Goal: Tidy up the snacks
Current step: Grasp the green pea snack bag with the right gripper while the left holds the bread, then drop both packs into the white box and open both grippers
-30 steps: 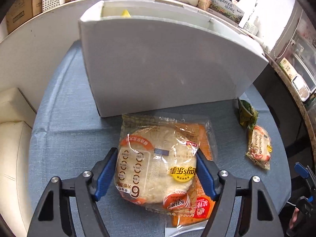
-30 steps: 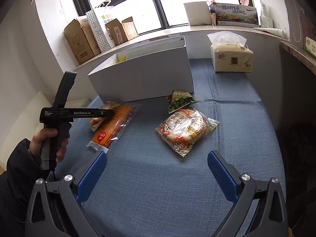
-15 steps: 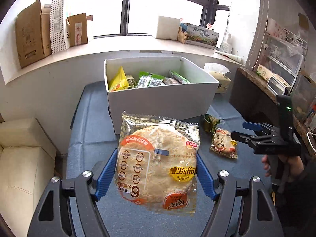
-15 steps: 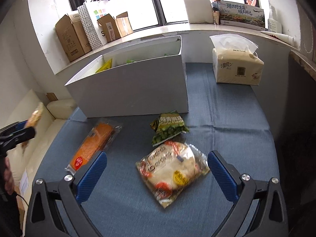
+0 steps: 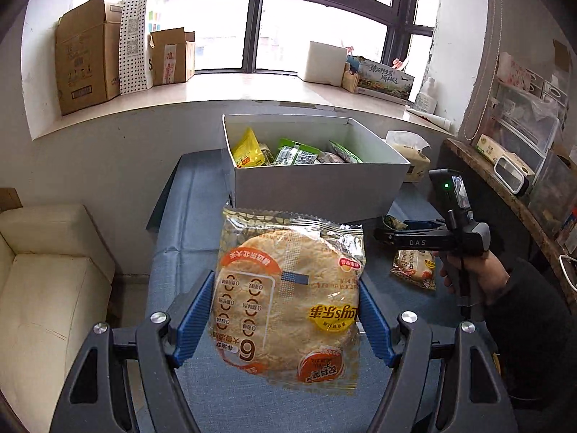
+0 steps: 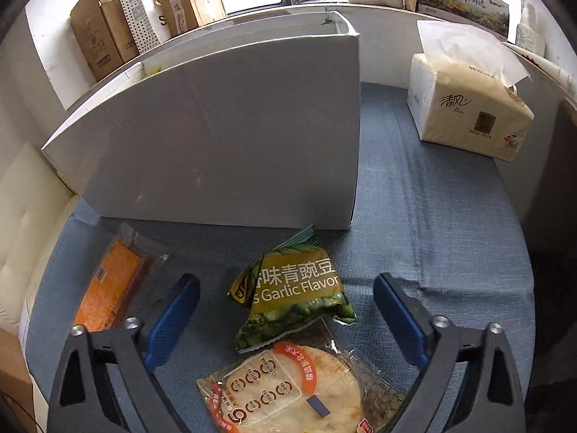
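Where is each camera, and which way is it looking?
Left wrist: on the left gripper, raised, facing the white box; jaws hold a pancake packet; right hand shows.
Right wrist: on the right gripper, low, jaws open over the pea bag.
Both views share the box and tissue pack.

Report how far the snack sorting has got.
Done: several packets already sit in the white box. In hand: the left gripper grips a flatbread pack, lifted clear of the table and short of the box. Left: the green pea bag, a second flatbread pack and an orange pack lie on the blue cloth; the right gripper hangs open above the pea bag.
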Action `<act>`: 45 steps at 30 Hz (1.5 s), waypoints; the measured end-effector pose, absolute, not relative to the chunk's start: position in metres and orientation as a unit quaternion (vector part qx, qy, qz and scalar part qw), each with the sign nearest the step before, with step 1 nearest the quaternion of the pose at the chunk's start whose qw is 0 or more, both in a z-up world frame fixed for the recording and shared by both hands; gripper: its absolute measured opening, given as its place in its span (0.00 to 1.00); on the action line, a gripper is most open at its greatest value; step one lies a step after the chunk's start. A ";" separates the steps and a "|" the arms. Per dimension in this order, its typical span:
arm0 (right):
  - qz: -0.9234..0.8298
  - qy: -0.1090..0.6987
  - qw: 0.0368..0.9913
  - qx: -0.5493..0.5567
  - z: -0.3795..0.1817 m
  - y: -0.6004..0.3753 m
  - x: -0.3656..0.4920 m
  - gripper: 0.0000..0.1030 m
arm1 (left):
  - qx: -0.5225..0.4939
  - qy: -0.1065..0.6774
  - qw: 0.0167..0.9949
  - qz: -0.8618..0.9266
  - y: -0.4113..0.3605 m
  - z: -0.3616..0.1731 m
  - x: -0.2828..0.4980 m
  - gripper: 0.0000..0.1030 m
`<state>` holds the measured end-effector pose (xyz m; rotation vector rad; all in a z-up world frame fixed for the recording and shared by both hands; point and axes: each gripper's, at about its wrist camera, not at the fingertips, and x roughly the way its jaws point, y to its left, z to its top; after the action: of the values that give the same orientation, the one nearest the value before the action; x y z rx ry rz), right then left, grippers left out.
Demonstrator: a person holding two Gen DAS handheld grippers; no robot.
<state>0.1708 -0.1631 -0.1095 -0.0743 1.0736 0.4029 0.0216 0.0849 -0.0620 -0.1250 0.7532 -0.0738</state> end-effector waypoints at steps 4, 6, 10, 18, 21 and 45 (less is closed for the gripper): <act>0.202 0.496 0.844 -0.017 -0.103 -0.167 0.166 0.50 | -0.063 0.374 0.925 -0.036 0.083 -0.068 0.024 0.76; 0.216 0.481 0.850 -0.015 -0.093 -0.168 0.157 0.50 | -0.062 0.374 0.925 -0.039 0.081 -0.069 0.024 0.76; 0.233 0.453 0.860 0.001 -0.069 -0.175 0.134 0.50 | -0.063 0.373 0.924 -0.049 0.075 -0.068 0.028 0.76; 0.271 0.391 0.879 0.014 -0.005 -0.175 0.097 0.50 | -0.062 0.361 0.928 -0.070 0.062 -0.051 0.063 0.76; 0.277 0.369 0.887 -0.001 0.019 -0.166 0.098 0.50 | -0.058 0.352 0.931 -0.075 0.061 -0.037 0.088 0.76; 0.258 0.365 0.894 0.025 0.041 -0.134 0.236 1.00 | -0.046 0.403 0.914 -0.009 0.071 -0.028 0.261 0.99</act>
<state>0.2358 -0.1341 0.0414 0.0508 0.7560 0.5351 0.2609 0.0715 -0.0276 -0.0951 0.8300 -0.0177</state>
